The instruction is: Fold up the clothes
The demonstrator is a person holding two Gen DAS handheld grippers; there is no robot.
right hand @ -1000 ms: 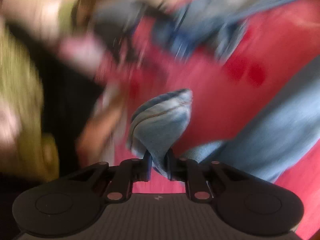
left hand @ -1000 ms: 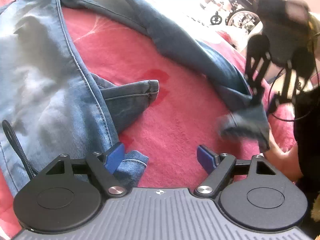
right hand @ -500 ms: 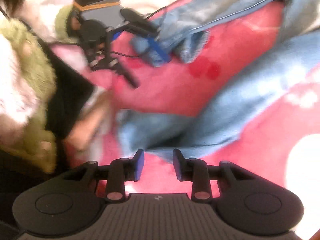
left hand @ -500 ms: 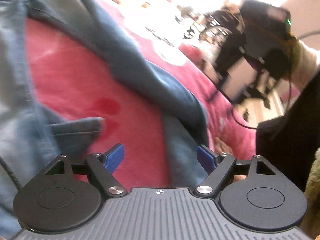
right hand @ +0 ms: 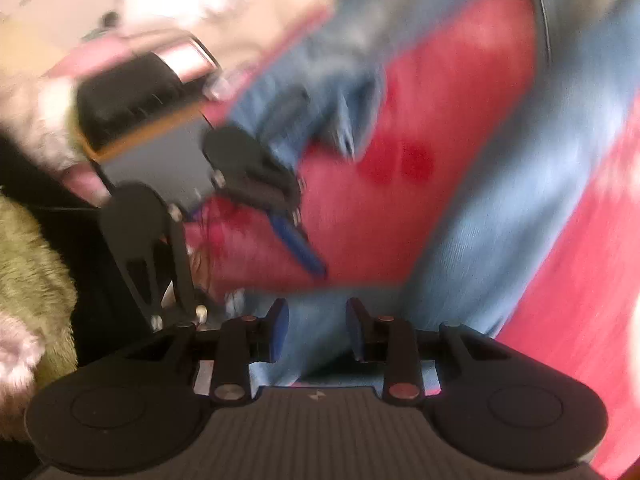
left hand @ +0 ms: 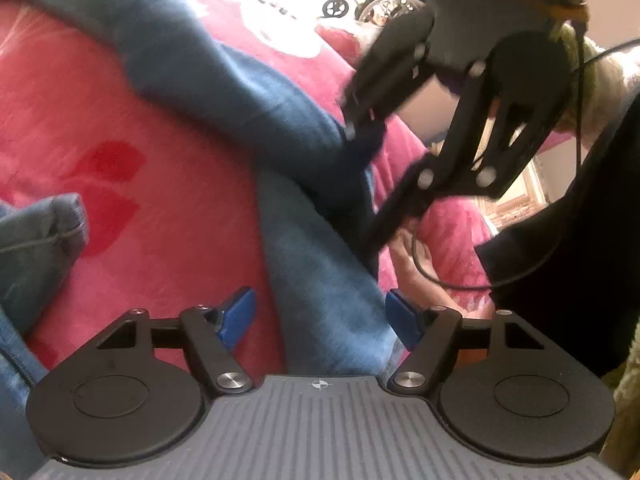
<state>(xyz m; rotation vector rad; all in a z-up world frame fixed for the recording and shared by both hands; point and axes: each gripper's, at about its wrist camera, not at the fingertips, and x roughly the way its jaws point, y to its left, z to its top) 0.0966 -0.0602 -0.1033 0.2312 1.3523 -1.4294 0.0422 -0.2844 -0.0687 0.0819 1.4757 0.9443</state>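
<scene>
Blue jeans [left hand: 320, 264] lie spread on a red blanket [left hand: 160, 220]. One leg runs from the top left down between the fingers of my left gripper [left hand: 320, 314], whose jaws are closing; the pads do not touch the denim. My right gripper [left hand: 370, 192] hovers over the same leg further up. In the blurred right wrist view the leg [right hand: 500, 220] comes down from the upper right and passes under my right gripper [right hand: 316, 320], whose jaws stand apart over the cloth. One blue finger [right hand: 298, 242] of the left gripper shows there. The other leg's hem [left hand: 40, 232] lies at the left.
A person's dark sleeve [left hand: 580, 220] and a fuzzy green garment [right hand: 32, 272] fill the side beside the blanket. A hand [left hand: 416, 276] rests at the blanket's edge. A wheelchair [left hand: 376, 0] stands in the bright background.
The right gripper let go of the folded hem it pinched, and the hem dropped onto the blanket. The left gripper swung right from the other hem to over this leg, jaws slightly narrower.
</scene>
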